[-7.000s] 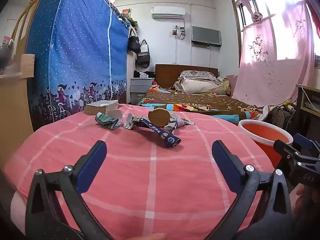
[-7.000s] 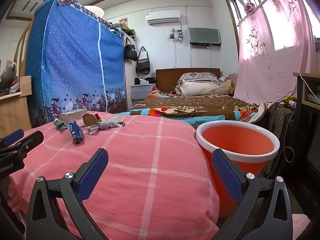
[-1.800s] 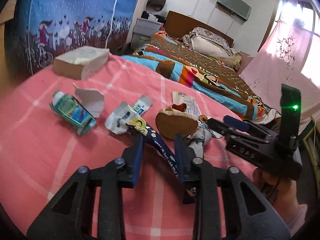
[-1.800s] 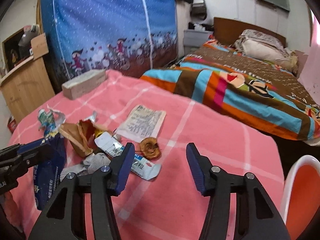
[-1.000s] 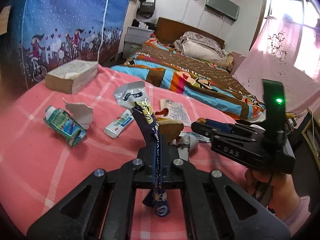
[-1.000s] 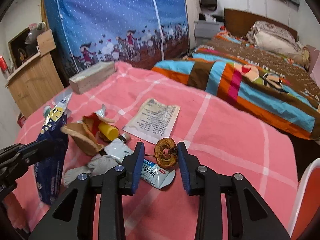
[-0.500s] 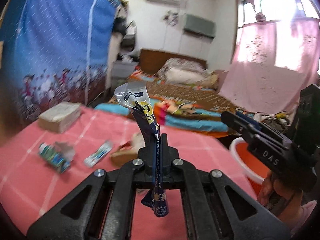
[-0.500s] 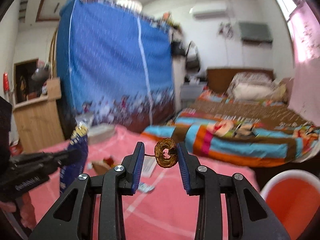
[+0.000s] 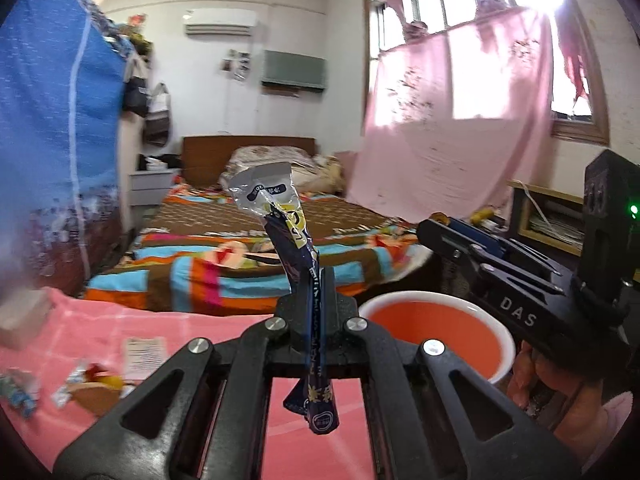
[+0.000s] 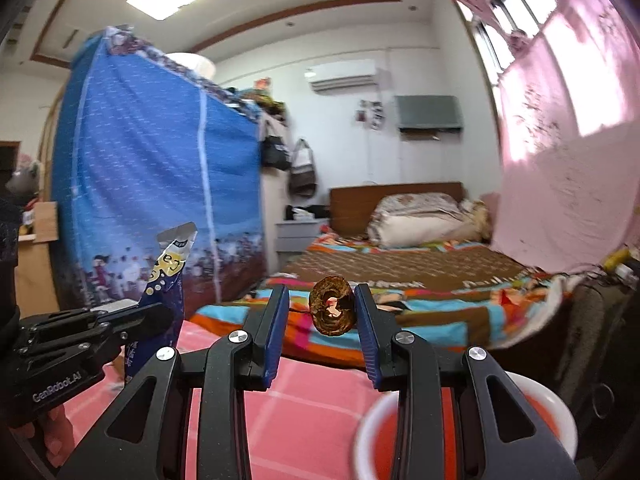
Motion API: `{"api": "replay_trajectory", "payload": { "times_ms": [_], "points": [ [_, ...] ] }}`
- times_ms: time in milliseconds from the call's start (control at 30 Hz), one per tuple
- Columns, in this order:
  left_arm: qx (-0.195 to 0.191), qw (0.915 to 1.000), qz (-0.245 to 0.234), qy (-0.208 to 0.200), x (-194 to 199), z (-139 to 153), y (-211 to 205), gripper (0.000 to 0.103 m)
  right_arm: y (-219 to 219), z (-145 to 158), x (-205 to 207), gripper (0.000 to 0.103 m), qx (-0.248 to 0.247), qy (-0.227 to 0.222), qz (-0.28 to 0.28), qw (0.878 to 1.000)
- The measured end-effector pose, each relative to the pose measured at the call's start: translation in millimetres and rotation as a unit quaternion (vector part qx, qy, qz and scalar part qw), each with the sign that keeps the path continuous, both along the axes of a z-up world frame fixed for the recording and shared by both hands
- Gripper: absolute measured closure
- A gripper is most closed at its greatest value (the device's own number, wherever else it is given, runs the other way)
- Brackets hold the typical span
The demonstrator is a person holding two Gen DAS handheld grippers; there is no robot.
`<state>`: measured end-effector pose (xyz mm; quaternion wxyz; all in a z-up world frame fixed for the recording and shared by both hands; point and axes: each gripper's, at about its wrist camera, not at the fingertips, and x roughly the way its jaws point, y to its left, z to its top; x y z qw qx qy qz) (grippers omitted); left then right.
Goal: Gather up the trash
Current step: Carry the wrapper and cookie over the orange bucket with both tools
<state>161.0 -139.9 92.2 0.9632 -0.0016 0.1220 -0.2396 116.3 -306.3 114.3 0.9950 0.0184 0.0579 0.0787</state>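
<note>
My left gripper (image 9: 316,300) is shut on a dark blue snack wrapper (image 9: 290,236), which stands up from the jaws with its silver torn top uppermost. In the right wrist view the same wrapper (image 10: 166,280) shows in the left gripper (image 10: 158,316) at the left. My right gripper (image 10: 320,300) is shut on a brown ring-shaped scrap (image 10: 333,312), held in the air. The orange bucket (image 9: 436,340) with a white rim stands just right of the left gripper and below the right gripper (image 9: 430,226). In the right wrist view the bucket (image 10: 554,412) lies under the right finger.
Loose trash stays on the pink checked cloth (image 9: 200,332): a paper slip (image 9: 144,354), a brown piece (image 9: 96,398), small wrappers and a pale block (image 9: 22,320). Behind are a bed (image 9: 240,248), a blue wardrobe cover (image 10: 152,184) and a pink curtain (image 9: 460,128). A hand (image 9: 560,384) holds the right gripper.
Both grippers rose off the pink cloth with their pieces and swung right. The trash pile slid to the lower left and the orange bucket came in close below.
</note>
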Motion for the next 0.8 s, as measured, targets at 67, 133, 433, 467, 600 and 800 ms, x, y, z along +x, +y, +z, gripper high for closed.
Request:
{"api": "replay_trajectory", "payload": {
  "times_ms": [67, 133, 433, 467, 600, 800],
  "points": [
    [0.004, 0.9996, -0.022, 0.014, 4.4, -2.3, -16.4, 0.053, -11.3, -2.1, 2.1, 0.072, -0.002, 0.019, -0.016, 1.000],
    [0.006, 0.9984, -0.043, 0.035, 8.3, -7.2, -29.8, 0.053, -22.1, -7.0, 4.7, 0.072, -0.006, 0.043, -0.032, 0.999],
    [0.027, 0.9819, -0.100, 0.158, 35.7, -37.2, -90.2, 0.053, -72.6, -34.1, 21.4, 0.072, 0.029, 0.155, -0.074, 0.985],
    [0.030, 0.9797, -0.101, 0.170, 38.5, -40.6, -95.2, 0.053, -75.7, -36.0, 22.2, 0.072, 0.030, 0.163, -0.077, 0.983],
    [0.028, 0.9680, -0.120, 0.218, 50.3, -53.8, -113.0, 0.053, -90.1, -47.7, 27.5, 0.072, 0.038, 0.208, -0.087, 0.974],
    [0.032, 0.9506, -0.131, 0.279, 66.5, -72.0, -131.8, 0.053, -108.2, -62.3, 29.5, 0.071, 0.049, 0.243, -0.100, 0.964]
  ]
}}
